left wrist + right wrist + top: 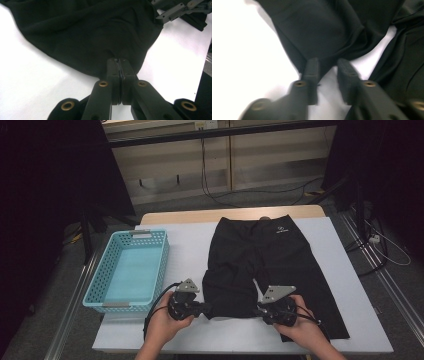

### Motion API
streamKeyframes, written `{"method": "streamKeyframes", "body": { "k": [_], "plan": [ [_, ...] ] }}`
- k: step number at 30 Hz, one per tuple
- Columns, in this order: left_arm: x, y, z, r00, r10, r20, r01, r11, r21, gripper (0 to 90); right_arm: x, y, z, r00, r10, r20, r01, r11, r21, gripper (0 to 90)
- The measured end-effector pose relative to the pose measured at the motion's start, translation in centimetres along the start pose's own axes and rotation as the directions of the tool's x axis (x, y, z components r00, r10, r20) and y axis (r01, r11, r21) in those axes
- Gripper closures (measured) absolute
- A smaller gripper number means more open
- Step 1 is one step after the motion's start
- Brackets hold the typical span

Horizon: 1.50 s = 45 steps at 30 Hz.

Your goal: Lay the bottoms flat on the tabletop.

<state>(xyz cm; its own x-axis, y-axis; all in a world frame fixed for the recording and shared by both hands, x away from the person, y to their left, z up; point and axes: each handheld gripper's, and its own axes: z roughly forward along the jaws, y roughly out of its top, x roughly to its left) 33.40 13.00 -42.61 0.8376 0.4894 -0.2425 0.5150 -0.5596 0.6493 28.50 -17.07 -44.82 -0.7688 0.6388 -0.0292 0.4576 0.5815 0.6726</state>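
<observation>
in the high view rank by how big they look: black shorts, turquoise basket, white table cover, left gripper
1. white table cover, largest; it lies under the rest.
2. black shorts.
3. turquoise basket, smaller than the shorts, though not by much.
4. left gripper, smallest, even though it is nearest the camera.

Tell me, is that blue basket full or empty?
Empty. The high view looks straight into the blue basket and shows its bare bottom; the black shorts lie spread beside it.
</observation>
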Motion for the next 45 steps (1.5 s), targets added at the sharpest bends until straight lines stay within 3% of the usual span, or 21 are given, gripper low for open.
{"method": "streamKeyframes", "body": {
  "k": [3, 7, 12, 19, 21, 23, 25, 26, 27, 29, 31, 35, 41, 45],
  "plan": [
    [0.0, -0.1, 0.1, 1.0000, 0.000, 0.004, 0.000, 1.0000, 0.009, 88.6, 0.3, 0.2, -0.1, 0.9995, -0.024, -0.018, 0.024, 0.9996, 0.012, 89.8],
    [-0.2, 0.0, 0.1, 1.0000, 0.002, 0.006, -0.002, 0.9999, 0.016, 88.6, 0.5, 0.4, -1.1, 0.9987, -0.012, -0.050, 0.012, 0.9999, 0.004, 90.0],
    [-1.1, -0.2, -0.2, 0.9994, 0.025, 0.023, -0.026, 0.9988, 0.042, 88.5, 1.4, 0.3, -2.6, 0.9969, -0.033, -0.071, 0.032, 0.9994, -0.015, 89.9],
    [-1.7, -0.8, -0.7, 0.9979, 0.012, 0.064, -0.015, 0.9988, 0.046, 88.0, 2.4, -0.6, -3.6, 0.9928, -0.050, -0.109, 0.050, 0.9987, 0.001, 89.6],
    [-1.6, -1.0, -0.7, 0.9984, 0.011, 0.055, -0.014, 0.9984, 0.054, 86.5, 2.6, -0.6, -3.8, 0.9910, -0.049, -0.124, 0.050, 0.9987, 0.004, 87.1],
    [-1.2, -1.2, -0.7, 0.9987, 0.004, 0.052, -0.007, 0.9986, 0.052, 81.4, 2.5, -0.4, -3.9, 0.9924, -0.052, -0.112, 0.050, 0.9986, -0.019, 77.0],
    [-0.7, -1.2, -0.8, 0.9997, 0.024, 0.004, -0.024, 0.9996, 0.014, 70.5, 2.3, -0.3, -3.7, 0.9932, -0.044, -0.108, 0.042, 0.9989, -0.022, 73.2],
    [-0.3, -1.2, -0.8, 0.9989, 0.018, -0.043, -0.019, 0.9996, -0.019, 59.6, 2.1, -0.2, -3.6, 0.9950, -0.033, -0.094, 0.030, 0.9991, -0.030, 68.8],
    [0.0, -1.1, -0.9, 0.9981, 0.005, -0.061, -0.007, 0.9994, -0.033, 53.2, 1.7, -0.1, -3.4, 0.9971, -0.017, -0.074, 0.014, 0.9992, -0.036, 67.7],
    [0.5, -0.9, -1.0, 0.9954, -0.028, -0.092, 0.021, 0.9969, -0.076, 46.8, 1.1, 0.0, -3.0, 0.9985, 0.013, -0.054, -0.015, 0.9990, -0.043, 64.9],
    [0.8, -0.6, -0.7, 0.9900, -0.032, -0.137, 0.019, 0.9953, -0.095, 40.6, 0.3, 0.1, -2.6, 0.9986, 0.052, -0.007, -0.052, 0.9971, -0.055, 59.7],
    [0.9, 0.0, 0.5, 0.9802, -0.047, -0.192, 0.030, 0.9954, -0.091, 43.5, -1.0, 0.4, -1.8, 0.9923, 0.109, 0.058, -0.105, 0.9916, -0.076, 52.5],
    [1.0, 0.5, 2.3, 0.9624, -0.045, -0.268, 0.039, 0.9988, -0.030, 63.8, -1.4, 0.4, -1.0, 0.9869, 0.136, 0.087, -0.130, 0.9887, -0.075, 50.7],
    [0.8, 0.6, 2.6, 0.9661, -0.043, -0.254, 0.046, 0.9990, 0.004, 76.0, -1.4, 0.3, -1.0, 0.9864, 0.133, 0.097, -0.125, 0.9890, -0.078, 50.7]
  ]
}}
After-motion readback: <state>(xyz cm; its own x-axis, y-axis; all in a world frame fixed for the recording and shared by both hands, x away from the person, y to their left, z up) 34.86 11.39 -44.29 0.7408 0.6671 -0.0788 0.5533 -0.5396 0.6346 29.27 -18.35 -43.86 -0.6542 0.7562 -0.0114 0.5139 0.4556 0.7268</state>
